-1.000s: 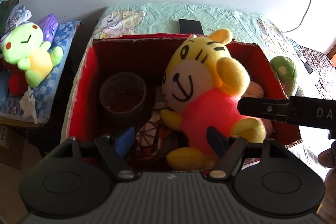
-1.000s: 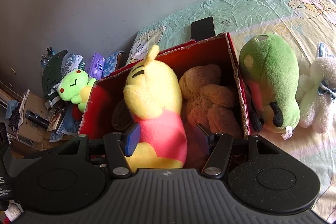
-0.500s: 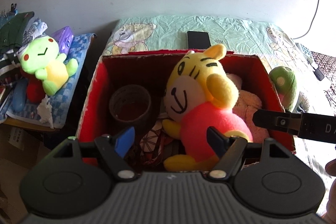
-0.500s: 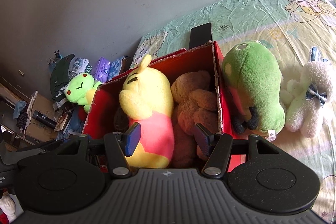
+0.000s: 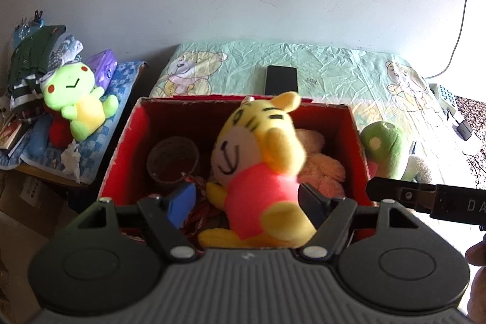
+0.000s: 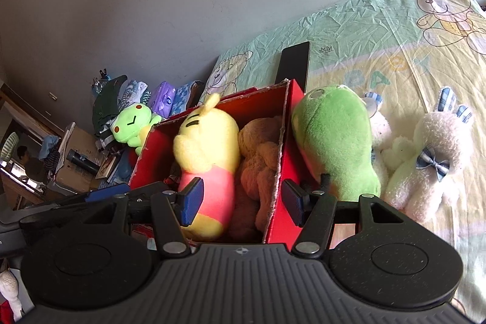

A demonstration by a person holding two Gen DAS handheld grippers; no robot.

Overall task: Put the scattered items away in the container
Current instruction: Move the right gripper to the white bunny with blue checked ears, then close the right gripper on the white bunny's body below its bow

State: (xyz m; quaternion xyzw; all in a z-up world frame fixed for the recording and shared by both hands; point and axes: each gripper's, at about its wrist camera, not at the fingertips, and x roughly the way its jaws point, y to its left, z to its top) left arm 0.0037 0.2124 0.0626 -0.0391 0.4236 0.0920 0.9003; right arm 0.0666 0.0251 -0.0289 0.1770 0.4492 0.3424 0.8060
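Both your grippers, left (image 5: pixel 246 201) and right (image 6: pixel 240 202), are spread wide and empty. The tiger toy (image 5: pixel 258 160) sits inside the red box (image 5: pixel 127 148); the green toy (image 6: pixel 334 141) lies outside, touching its wall.

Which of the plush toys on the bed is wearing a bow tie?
The white bunny plush, farthest from the red box; the green plush beside the box wears none.

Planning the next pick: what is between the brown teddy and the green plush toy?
The right wrist view shows it: only the red box's side wall separates the brown teddy from the green plush toy.
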